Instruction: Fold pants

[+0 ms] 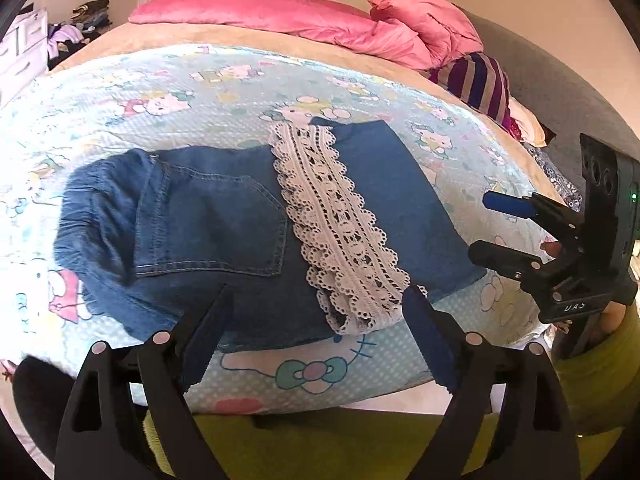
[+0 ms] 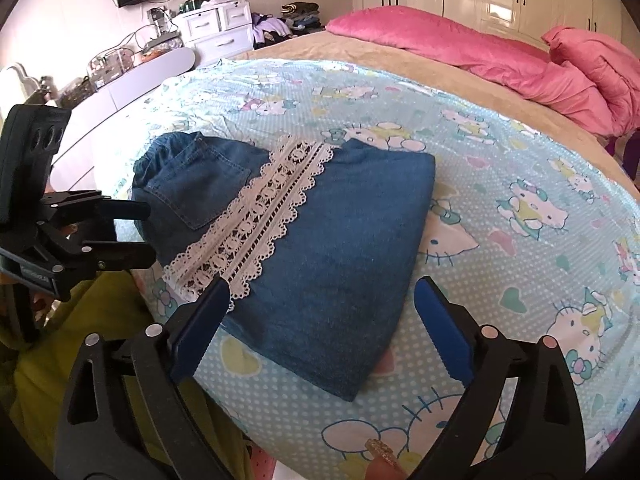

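Lying folded into a compact block on the bed [image 2: 520, 92], the pants [image 2: 320, 248] appear close to done, with both tools hanging clear above the bed's near edge. At far left of the bundle the gathered waistband [image 1: 92, 216] bunches loosely, and beside it a back pocket [image 1: 216, 224] faces up, a sign the seat side was left outermost. A lace band [image 1: 340, 232] runs diagonally across the middle, where a trimmed leg end has seemingly been laid over the seat. To its right the denim is plain and smooth, ending in a clean fold edge.

The left gripper [image 1: 316, 344] stands wide, nothing between its fingers [image 1: 208, 340], which frame the bundle's near side without touching it. The right gripper [image 2: 320, 328], nearer the plain end, is likewise spread and empty, its fingers [image 2: 440, 328] straddling the corner of the fold. Each tool shows in the other's view, off to the side and apart from the cloth.

Judging by the spread fingers and the tidy stack, the cloth has been let go so it can settle under its own weight. The cartoon-print sheet [image 2: 540, 240] under it lies flat. A pink duvet [image 2: 480, 48] is heaped well away at the bed's far side, leaving room to work.
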### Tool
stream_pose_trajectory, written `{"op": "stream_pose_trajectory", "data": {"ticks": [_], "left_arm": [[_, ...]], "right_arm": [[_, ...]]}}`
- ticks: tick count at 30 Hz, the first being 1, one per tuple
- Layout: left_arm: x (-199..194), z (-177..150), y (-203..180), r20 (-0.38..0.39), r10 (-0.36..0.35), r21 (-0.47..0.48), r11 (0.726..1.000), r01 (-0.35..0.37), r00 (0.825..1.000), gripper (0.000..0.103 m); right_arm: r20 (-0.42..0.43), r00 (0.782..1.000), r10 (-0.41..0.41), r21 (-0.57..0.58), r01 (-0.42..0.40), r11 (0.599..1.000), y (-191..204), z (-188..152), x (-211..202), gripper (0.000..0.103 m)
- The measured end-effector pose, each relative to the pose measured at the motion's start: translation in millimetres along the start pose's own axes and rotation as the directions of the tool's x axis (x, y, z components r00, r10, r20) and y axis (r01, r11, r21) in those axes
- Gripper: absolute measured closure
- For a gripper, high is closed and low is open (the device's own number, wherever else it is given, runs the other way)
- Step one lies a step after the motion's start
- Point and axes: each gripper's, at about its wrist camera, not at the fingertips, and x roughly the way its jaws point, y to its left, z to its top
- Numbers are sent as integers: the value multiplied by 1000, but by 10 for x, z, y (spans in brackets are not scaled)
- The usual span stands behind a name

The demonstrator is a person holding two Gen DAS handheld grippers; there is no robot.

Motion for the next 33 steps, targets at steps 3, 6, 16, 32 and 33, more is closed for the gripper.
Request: {"op": "stream_pose_trajectory", "data": {"ticks": [3, 6, 16, 32, 33], "left_arm": [[-74, -4, 19, 14, 17, 1, 1000, -17, 1000, 11], [-157, -23, 24, 30, 28, 1, 1000, -28, 999, 11], [-343, -24, 97, 77, 77, -5, 997, -77, 994, 7], [-505, -86, 433, 97, 140, -82, 988, -133, 985, 5], [-501, -84, 456, 95, 146, -87, 987, -138, 985, 5]], "right_arm": [[11, 1000, 1, -4, -1, 1000, 24, 25, -38, 13], [23, 1000, -1, -16, 1, 1000, 79, 71, -83, 12], [62, 998, 20, -43, -18, 999, 264, 225, -183, 11], [72, 992, 104, -75, -99, 992, 592, 597, 26, 10], [66, 992, 111, -78, -106, 991, 613, 629, 68, 10]]}}
